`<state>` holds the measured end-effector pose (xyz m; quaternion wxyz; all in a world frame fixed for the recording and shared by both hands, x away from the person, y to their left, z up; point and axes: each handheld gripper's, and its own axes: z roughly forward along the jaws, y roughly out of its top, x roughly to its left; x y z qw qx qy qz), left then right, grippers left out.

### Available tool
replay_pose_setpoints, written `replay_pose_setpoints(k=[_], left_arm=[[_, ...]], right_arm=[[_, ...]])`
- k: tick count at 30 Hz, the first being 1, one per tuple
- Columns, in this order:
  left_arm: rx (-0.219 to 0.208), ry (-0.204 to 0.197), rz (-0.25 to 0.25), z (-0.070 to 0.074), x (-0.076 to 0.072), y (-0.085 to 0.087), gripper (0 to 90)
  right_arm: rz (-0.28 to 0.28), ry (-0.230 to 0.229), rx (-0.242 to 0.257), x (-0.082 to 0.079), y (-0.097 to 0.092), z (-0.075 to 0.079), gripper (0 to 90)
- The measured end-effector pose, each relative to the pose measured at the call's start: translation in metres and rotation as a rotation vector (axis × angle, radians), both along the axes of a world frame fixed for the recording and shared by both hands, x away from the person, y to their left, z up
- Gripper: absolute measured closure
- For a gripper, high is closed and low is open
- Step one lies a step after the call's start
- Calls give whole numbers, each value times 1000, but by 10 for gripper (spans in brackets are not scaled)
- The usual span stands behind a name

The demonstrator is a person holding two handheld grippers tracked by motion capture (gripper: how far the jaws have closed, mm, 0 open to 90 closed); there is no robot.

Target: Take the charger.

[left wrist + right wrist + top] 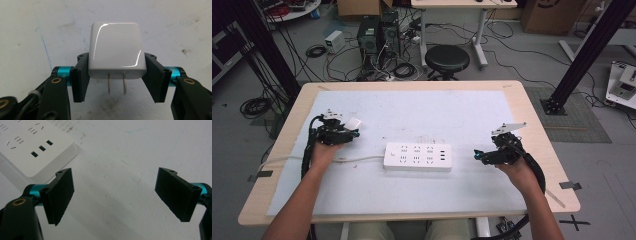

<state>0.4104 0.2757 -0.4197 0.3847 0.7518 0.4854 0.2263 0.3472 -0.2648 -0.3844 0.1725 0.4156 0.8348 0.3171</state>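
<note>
The left tool (116, 75) clamps the glossy, likely light and slippery charger (116, 51) by its flat sides, prongs free, while the right tool (115, 195) gapes wide, empty.

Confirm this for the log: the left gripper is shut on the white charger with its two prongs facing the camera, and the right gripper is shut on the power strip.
One part is wrong. The right gripper holds nothing: the right gripper view shows its jaws wide apart over bare table, the power strip lying off to one side. The left gripper is indeed shut on the white charger, prongs toward the camera.
</note>
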Motion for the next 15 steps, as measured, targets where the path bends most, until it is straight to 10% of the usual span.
replay_pose_setpoints(k=[15], left_arm=[[-78, -127, -104, 38, -42, -16, 426]], right_arm=[[19, -7, 14, -2, -2, 2, 158]])
